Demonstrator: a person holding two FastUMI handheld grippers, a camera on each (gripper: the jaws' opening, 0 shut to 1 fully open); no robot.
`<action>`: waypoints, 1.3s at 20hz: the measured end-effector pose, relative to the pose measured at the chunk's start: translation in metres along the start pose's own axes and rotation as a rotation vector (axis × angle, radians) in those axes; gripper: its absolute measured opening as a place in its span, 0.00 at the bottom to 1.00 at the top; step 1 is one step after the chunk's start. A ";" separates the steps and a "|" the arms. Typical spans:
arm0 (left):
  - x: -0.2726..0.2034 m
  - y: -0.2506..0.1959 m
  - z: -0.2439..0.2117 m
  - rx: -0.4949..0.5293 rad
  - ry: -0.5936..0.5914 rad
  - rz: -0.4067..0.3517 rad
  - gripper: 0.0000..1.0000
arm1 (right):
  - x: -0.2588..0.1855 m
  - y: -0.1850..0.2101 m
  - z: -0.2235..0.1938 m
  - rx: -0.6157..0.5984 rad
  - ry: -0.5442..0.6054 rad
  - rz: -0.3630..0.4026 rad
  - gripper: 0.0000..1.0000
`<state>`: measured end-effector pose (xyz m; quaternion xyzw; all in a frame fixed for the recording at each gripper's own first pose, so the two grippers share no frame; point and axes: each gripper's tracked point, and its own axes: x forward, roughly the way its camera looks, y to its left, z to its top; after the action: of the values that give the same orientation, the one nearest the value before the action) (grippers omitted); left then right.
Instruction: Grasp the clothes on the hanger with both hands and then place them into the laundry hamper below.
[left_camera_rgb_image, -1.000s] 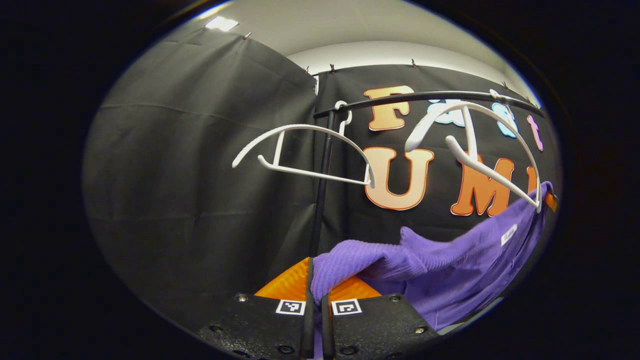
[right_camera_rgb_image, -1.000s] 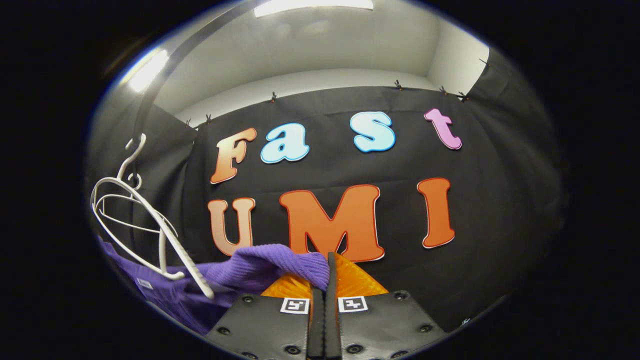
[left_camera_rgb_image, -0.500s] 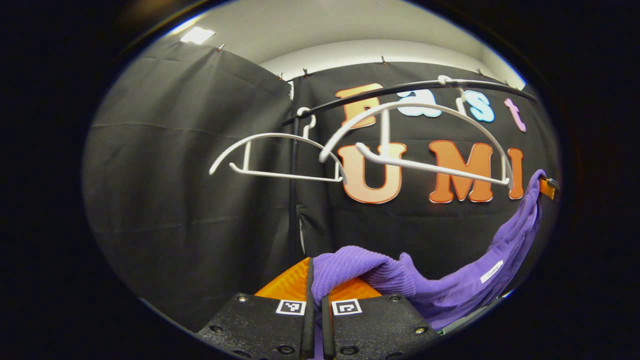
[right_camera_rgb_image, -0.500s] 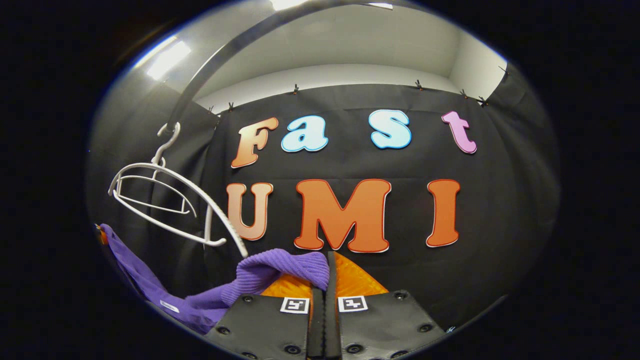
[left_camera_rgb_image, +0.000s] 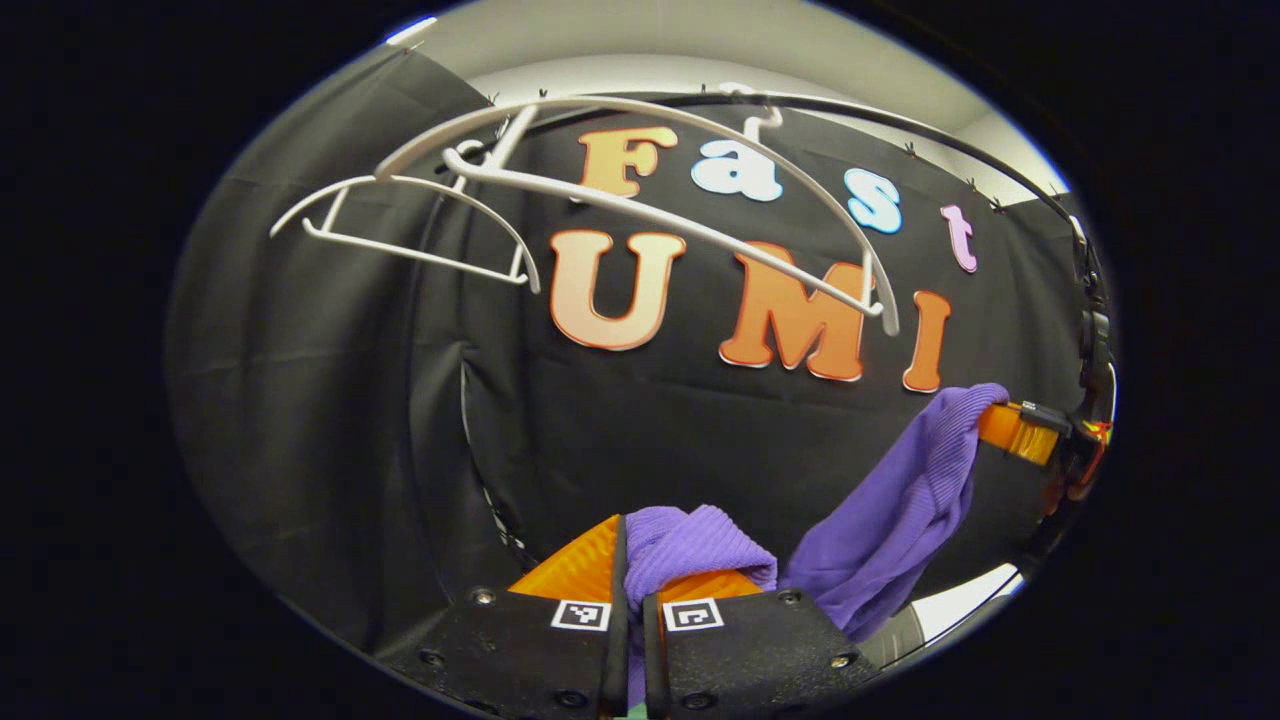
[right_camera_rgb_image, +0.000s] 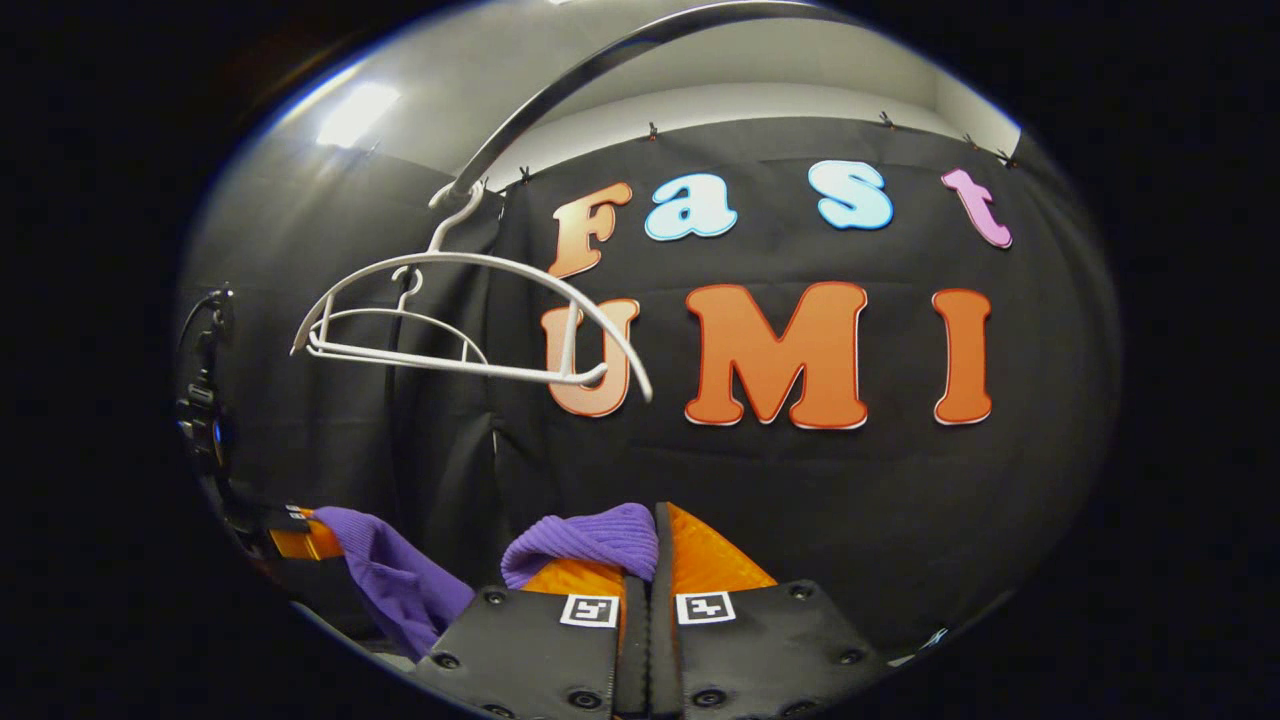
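Note:
A purple knit garment (left_camera_rgb_image: 890, 530) hangs slack between my two grippers, off the hangers. My left gripper (left_camera_rgb_image: 633, 560) is shut on one end of it, a fold bulging over its fingers. In the left gripper view the right gripper (left_camera_rgb_image: 1010, 428) holds the other end at the far right. In the right gripper view my right gripper (right_camera_rgb_image: 650, 555) is shut on a purple fold (right_camera_rgb_image: 590, 535), and the left gripper (right_camera_rgb_image: 300, 540) grips the garment low at the left. Two bare white hangers (left_camera_rgb_image: 640, 190) (right_camera_rgb_image: 450, 320) hang on the dark rail (right_camera_rgb_image: 600, 70) above.
A black cloth wall (right_camera_rgb_image: 800, 500) stands close behind the rail. A dark upright post (left_camera_rgb_image: 440, 400) of the rack runs down at the left in the left gripper view. A pale strip of surface (left_camera_rgb_image: 960, 600) shows low at the right.
Both grippers have dropped lower with the garment; the hangers and rail now sit higher in both views. The garment has come free of the near hanger, which swings bare.

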<state>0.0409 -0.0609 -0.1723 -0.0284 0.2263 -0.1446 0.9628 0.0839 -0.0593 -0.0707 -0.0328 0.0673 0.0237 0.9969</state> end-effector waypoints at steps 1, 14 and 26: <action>0.006 -0.009 -0.014 -0.018 0.041 -0.021 0.06 | 0.000 0.005 -0.016 0.007 0.033 0.010 0.08; 0.023 -0.062 -0.244 -0.115 0.623 -0.085 0.13 | -0.028 0.021 -0.305 0.074 0.660 0.033 0.07; 0.003 -0.038 -0.262 -0.124 0.663 0.047 0.96 | -0.069 -0.002 -0.360 0.207 0.777 0.018 0.97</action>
<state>-0.0829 -0.0948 -0.4038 -0.0332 0.5360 -0.1095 0.8364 -0.0320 -0.0888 -0.4170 0.0618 0.4415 0.0115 0.8951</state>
